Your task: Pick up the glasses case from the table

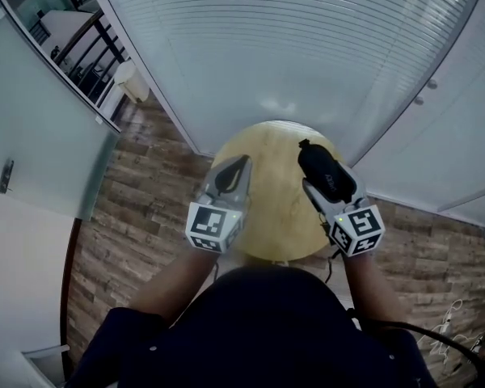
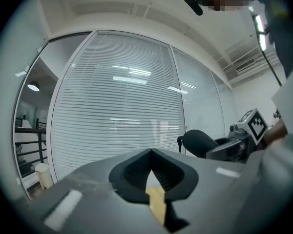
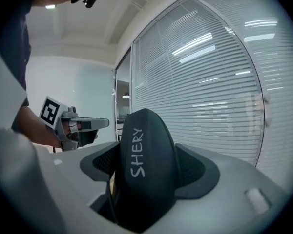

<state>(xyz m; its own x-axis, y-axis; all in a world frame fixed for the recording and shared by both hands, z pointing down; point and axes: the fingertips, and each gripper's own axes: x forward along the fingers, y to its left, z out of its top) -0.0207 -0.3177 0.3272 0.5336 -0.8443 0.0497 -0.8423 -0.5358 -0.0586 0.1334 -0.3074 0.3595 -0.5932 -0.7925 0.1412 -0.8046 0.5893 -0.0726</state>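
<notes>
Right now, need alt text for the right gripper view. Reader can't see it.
A dark glasses case lettered SHERY sits clamped between the jaws of the right gripper, filling the centre of the view. White slatted blinds run behind it, and the left gripper with its marker cube shows at the left.

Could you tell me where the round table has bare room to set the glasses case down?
The table is bare in the middle, between the left tool and the right tool holding the glasses case, and along its far rim by the blinds. Both sides are crowded by the tools.
</notes>
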